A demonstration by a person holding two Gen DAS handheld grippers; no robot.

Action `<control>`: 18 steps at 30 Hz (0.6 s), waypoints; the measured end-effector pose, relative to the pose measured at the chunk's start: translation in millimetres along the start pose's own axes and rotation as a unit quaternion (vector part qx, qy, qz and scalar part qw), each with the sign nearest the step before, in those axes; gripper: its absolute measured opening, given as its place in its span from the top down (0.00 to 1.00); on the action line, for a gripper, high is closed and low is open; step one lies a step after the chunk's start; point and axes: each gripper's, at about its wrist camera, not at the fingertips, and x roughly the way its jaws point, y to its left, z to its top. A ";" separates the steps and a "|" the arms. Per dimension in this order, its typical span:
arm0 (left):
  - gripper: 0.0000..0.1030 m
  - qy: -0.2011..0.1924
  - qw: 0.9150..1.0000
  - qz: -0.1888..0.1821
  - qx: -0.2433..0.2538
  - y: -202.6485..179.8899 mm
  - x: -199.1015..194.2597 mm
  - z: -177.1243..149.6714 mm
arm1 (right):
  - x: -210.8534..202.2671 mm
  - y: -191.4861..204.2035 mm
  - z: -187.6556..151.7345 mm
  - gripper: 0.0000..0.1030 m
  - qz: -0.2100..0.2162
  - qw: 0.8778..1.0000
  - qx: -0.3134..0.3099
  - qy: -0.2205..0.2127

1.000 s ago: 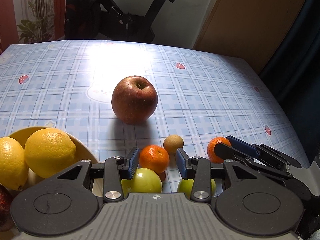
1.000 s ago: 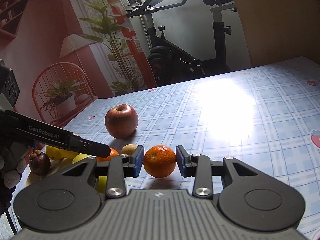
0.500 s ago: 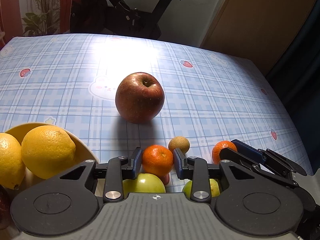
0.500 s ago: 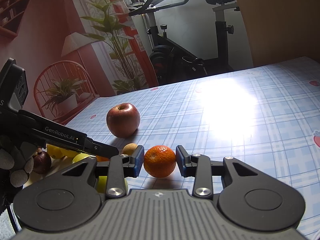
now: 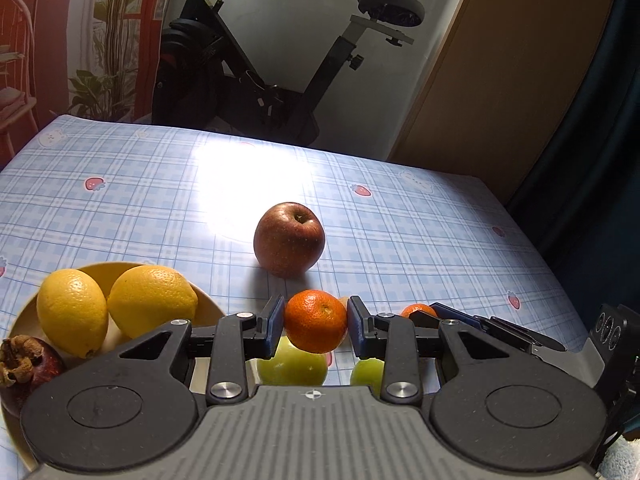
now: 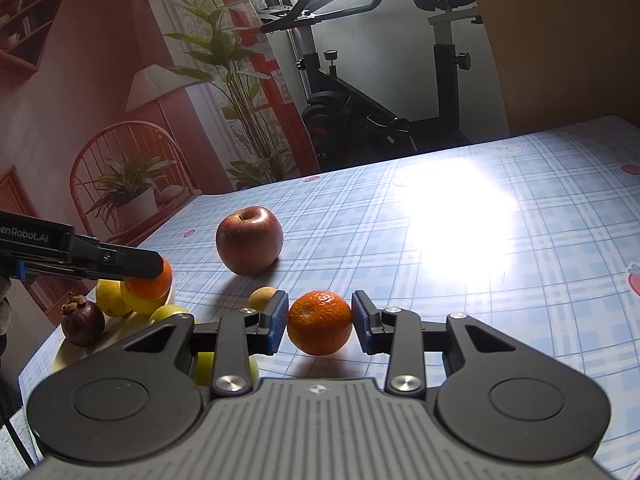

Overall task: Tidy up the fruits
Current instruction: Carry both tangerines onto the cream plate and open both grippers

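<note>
My left gripper (image 5: 315,324) is shut on a mandarin (image 5: 315,321) and holds it lifted above the table; it also shows in the right wrist view (image 6: 150,276) over the plate's edge. My right gripper (image 6: 320,322) is shut on a second mandarin (image 6: 320,322) that rests on the table; this one peeks out in the left wrist view (image 5: 418,310). A yellow plate (image 5: 208,308) at the left holds two lemons (image 5: 152,300) and a mangosteen (image 5: 24,364). A red apple (image 5: 289,238) stands further back.
Two green fruits (image 5: 292,364) and a small brown fruit (image 6: 261,297) lie on the blue checked tablecloth (image 5: 420,240) near the grippers. An exercise bike (image 5: 260,92) stands beyond the far edge. The table's right edge drops off by a dark curtain.
My left gripper closed on its mandarin and lifted it up off the table, tilting upward. My right gripper closed a little onto its mandarin and stayed in place.
</note>
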 end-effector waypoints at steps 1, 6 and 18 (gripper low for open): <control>0.65 -0.004 1.000 0.003 0.002 0.8 -6.0 -2.5 | -0.2 -0.5 0.2 0.64 0.001 1.000 0.001 0.000; 0.65 -0.009 1.000 0.008 0.000 12.5 -30.3 -17.3 | -1.1 -0.2 0.5 0.64 -0.003 1.000 0.002 0.001; 0.65 0.004 0.997 0.060 -0.038 56.9 -66.5 -45.4 | -4.6 59.8 27.0 0.64 0.029 0.996 -0.081 0.022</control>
